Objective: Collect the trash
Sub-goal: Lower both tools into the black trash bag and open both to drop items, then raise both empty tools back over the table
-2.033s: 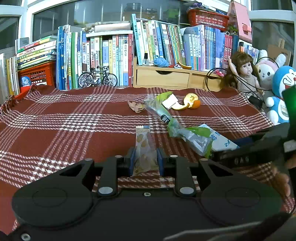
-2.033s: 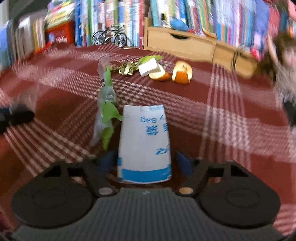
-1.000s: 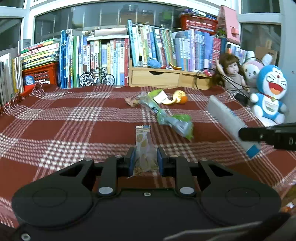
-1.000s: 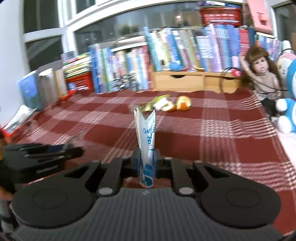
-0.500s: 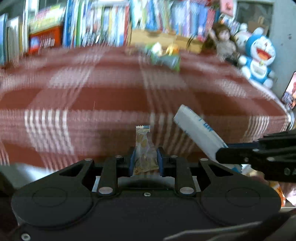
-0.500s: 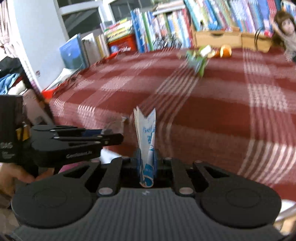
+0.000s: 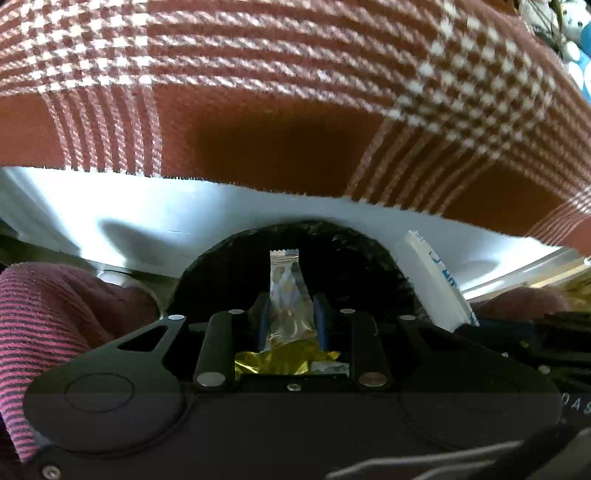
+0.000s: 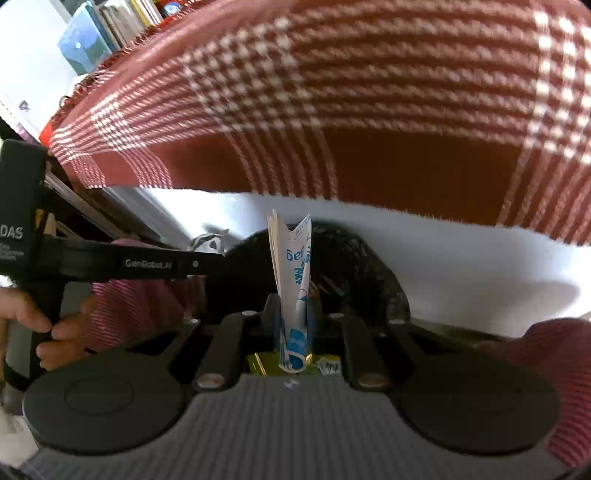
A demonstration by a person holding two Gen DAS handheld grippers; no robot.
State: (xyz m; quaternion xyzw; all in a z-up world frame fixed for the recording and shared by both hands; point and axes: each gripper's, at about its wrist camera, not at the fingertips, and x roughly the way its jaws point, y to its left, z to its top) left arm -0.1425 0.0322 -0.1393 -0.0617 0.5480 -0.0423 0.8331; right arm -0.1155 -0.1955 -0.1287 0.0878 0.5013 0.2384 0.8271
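Note:
My left gripper (image 7: 291, 314) is shut on a small clear snack wrapper (image 7: 288, 291) that stands upright between its pads. My right gripper (image 8: 293, 317) is shut on a folded white and blue paper bag (image 8: 293, 266). Both point steeply down over the dark mouth of a black-lined trash bin (image 7: 229, 266) below the table's edge. A crumpled gold wrapper (image 7: 284, 360) lies inside the bin. The paper bag (image 7: 436, 284) shows at the right of the left wrist view. The left gripper (image 8: 218, 264) reaches in from the left of the right wrist view.
The red plaid tablecloth (image 7: 280, 92) hangs over the white table edge (image 7: 184, 218) just above the bin. A person's striped trouser legs (image 7: 55, 317) flank the bin on both sides. A hand (image 8: 40, 328) holds the left gripper's handle. Books (image 8: 107, 26) stand at the far left.
Both grippers have come down off the tabletop and tilted downward over the bin under the table's edge, each still holding its piece of trash. The tabletop clutter has left view.

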